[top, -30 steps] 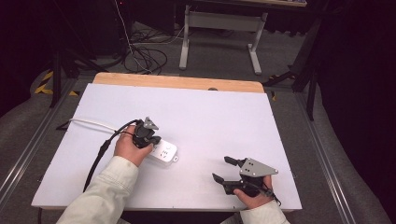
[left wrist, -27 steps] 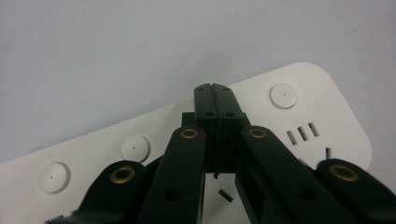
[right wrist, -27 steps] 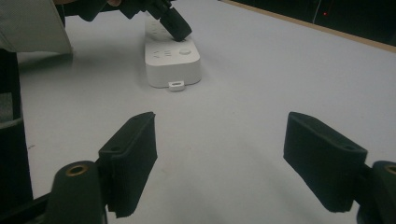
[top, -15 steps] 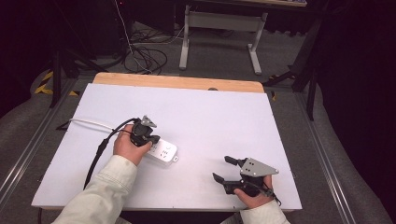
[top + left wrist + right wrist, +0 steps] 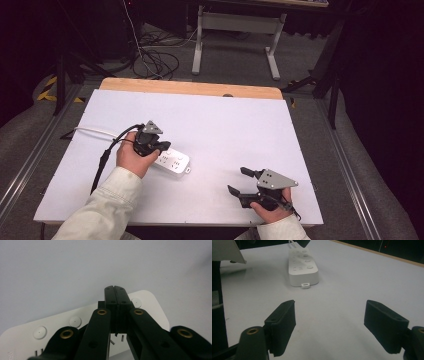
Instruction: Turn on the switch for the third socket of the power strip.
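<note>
White bench, nearly bare. The power strip lies flat left of centre, its white cord running off toward the left edge.

Compared with a second ago almost nothing has shifted: the strip sits at the same spot and angle, and both hands are where they were. So this looks like a hold or a press, not a carry.

Left claw is down over the strip's cord end, jaws closed together with nothing visible between them; in the left gripper view the closed tips hover over the strip's face, beside a round button. Probably pressing a switch or steadying the strip.

Right claw rests near the front edge, well apart from the strip, jaws wide open and empty.
</note>
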